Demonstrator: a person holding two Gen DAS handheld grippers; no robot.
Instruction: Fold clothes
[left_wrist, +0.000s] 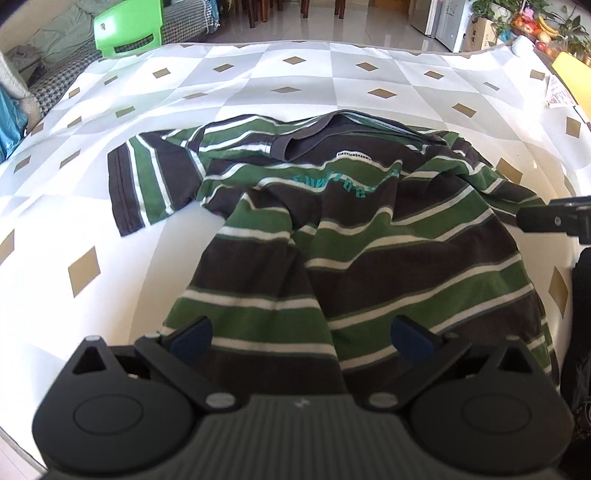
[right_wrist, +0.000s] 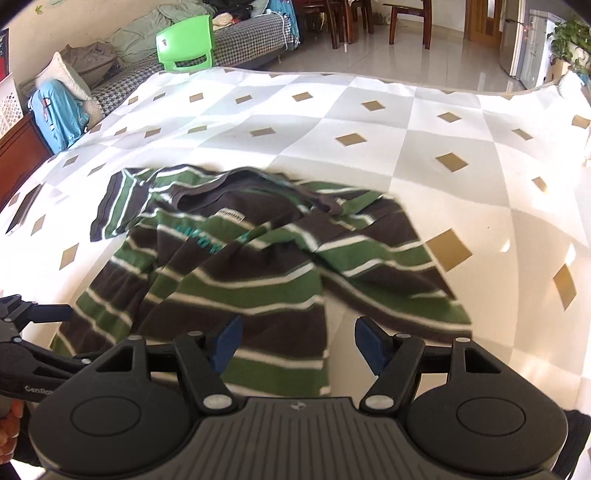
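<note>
A green, dark brown and white striped T-shirt (left_wrist: 369, 236) lies rumpled on the table, collar at the far side, its left sleeve spread out flat. It also shows in the right wrist view (right_wrist: 258, 266). My left gripper (left_wrist: 301, 338) is open over the shirt's near hem, holding nothing. My right gripper (right_wrist: 297, 345) is open over the near right part of the hem, holding nothing. The right gripper's finger (left_wrist: 554, 219) shows at the right edge of the left wrist view. The left gripper (right_wrist: 33, 332) shows at the left edge of the right wrist view.
The table wears a white and grey cloth with tan diamonds (left_wrist: 258, 81). A green plastic chair (right_wrist: 186, 42) and a sofa stand past the far left edge. A yellow item and papers (left_wrist: 569, 85) lie at the far right. A phone-like flat object (right_wrist: 22, 214) lies at the left.
</note>
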